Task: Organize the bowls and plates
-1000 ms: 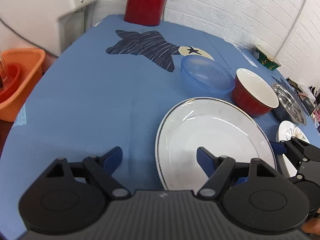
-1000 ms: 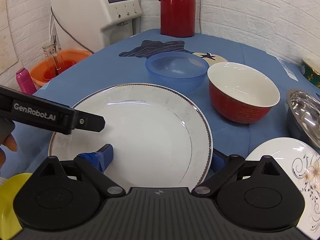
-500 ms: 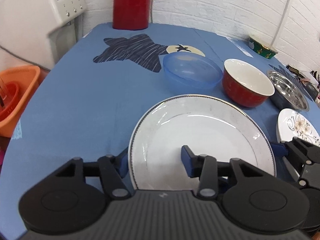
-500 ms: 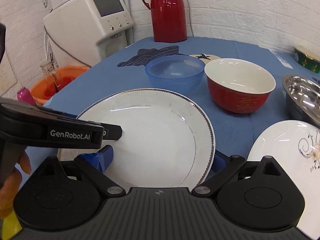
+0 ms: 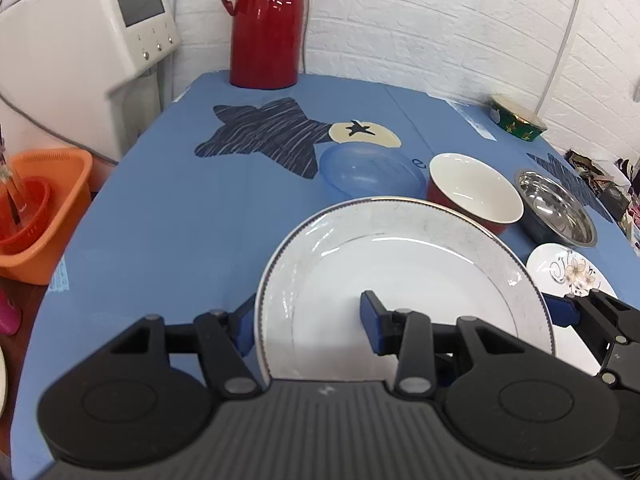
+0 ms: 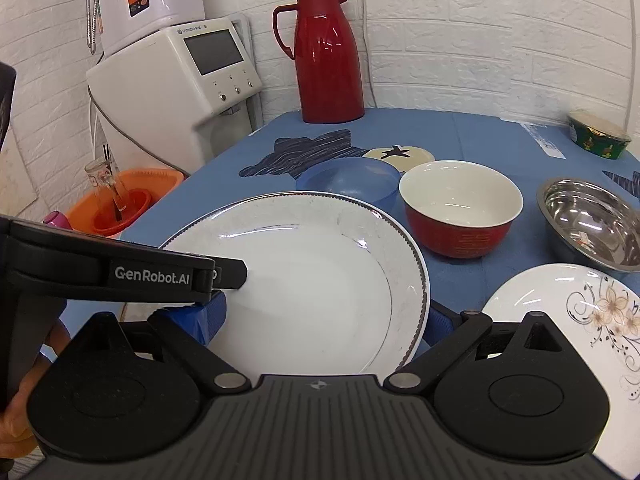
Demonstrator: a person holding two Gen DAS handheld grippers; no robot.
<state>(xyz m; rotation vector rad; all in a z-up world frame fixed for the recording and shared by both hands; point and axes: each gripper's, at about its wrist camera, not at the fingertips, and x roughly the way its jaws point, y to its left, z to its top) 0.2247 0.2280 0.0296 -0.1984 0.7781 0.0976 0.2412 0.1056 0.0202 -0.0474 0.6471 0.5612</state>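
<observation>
A large white plate (image 5: 400, 264) with a dark beaded rim hangs tilted above the blue tablecloth (image 5: 180, 208). My left gripper (image 5: 308, 328) is shut on its left rim, one finger under the edge and one on the inside. My right gripper (image 6: 322, 318) is shut on the right rim of the same plate (image 6: 312, 256). Behind it stand a blue plastic bowl (image 5: 370, 170), a red bowl with a white inside (image 5: 474, 184) and a steel bowl (image 5: 556, 208). A flowered plate (image 6: 560, 312) lies to the right.
A red thermos jug (image 5: 266, 24) stands at the table's far edge, and a white machine (image 5: 80, 48) sits off the left side. An orange basket (image 5: 40, 208) sits low on the left. A green tin (image 5: 518, 122) is at the far right. A hand (image 6: 16, 432) holds the left gripper.
My left gripper's fingers have come together onto the plate's rim. Both grippers have risen with the plate, which now hides part of the red bowl in the left wrist view.
</observation>
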